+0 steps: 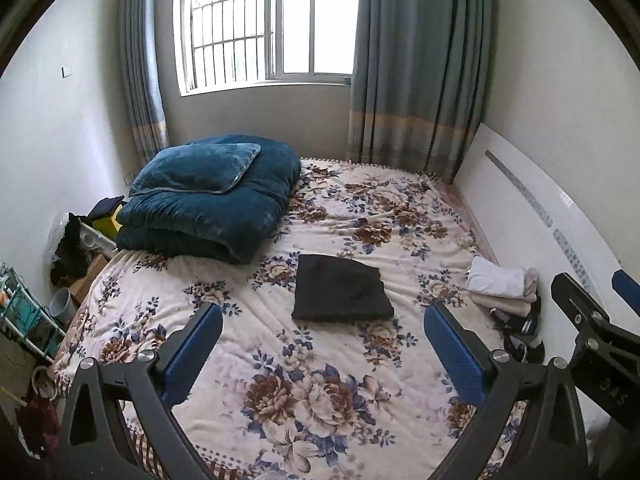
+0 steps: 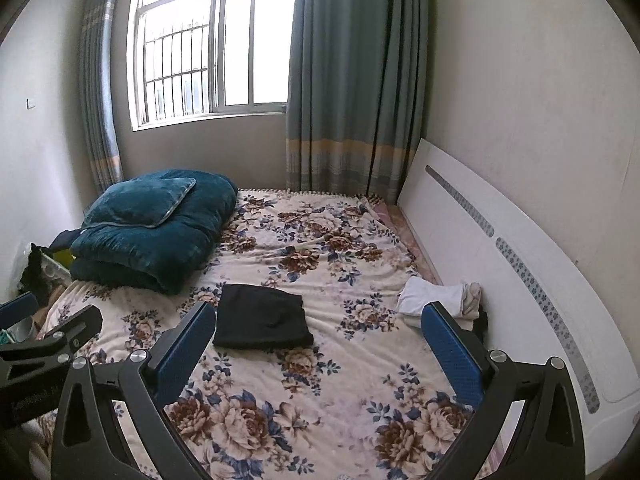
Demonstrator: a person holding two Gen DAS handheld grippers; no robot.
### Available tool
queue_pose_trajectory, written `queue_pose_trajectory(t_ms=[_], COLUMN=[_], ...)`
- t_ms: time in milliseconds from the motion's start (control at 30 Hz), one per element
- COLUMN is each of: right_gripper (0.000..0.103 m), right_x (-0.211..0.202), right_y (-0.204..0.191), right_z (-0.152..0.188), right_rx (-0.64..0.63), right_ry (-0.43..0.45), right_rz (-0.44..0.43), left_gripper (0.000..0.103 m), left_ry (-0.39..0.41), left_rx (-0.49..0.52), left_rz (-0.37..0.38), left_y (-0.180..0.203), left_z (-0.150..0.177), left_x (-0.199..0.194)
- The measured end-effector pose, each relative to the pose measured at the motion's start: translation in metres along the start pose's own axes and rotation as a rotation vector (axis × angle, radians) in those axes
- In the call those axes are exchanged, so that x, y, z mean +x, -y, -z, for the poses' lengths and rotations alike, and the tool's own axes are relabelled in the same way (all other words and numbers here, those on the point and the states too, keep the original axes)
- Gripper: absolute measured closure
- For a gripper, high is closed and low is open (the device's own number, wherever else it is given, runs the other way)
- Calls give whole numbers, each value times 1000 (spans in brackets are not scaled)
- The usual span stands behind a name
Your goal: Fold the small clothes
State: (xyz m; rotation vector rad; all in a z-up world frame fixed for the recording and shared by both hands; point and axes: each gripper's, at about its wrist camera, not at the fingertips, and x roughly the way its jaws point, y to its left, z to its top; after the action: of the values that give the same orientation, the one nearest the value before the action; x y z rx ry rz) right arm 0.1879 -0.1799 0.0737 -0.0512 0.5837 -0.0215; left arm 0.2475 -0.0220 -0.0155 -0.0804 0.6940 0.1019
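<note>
A black garment (image 1: 340, 294) lies folded into a flat rectangle in the middle of the floral bed sheet (image 1: 304, 380); it also shows in the right wrist view (image 2: 262, 316). My left gripper (image 1: 324, 330) is open and empty, held above the bed on the near side of the garment. My right gripper (image 2: 318, 334) is open and empty too, at the same height beside it. A pile of folded white and pale clothes (image 1: 500, 284) lies at the bed's right edge by the headboard, also in the right wrist view (image 2: 438, 298).
A folded teal quilt with a pillow (image 1: 212, 196) fills the bed's far left corner. A white headboard (image 2: 500, 260) runs along the right. Dark small items (image 1: 520, 328) lie below the clothes pile. Clutter and a rack (image 1: 24, 312) stand left of the bed.
</note>
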Motion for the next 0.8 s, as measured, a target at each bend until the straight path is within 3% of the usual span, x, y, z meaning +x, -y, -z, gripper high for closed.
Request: queue_pose_trajectory(t_ms=[800], right_gripper=[0], right_x=[-11], right_y=[-3], right_z=[2], right_rx=[-3], right_ry=[-4], right_rz=[-26], left_gripper=[0], left_ry=[20], left_rx=[-3], left_rz=[-38], left_y=[-4], left_z=[6], left_x=[-13])
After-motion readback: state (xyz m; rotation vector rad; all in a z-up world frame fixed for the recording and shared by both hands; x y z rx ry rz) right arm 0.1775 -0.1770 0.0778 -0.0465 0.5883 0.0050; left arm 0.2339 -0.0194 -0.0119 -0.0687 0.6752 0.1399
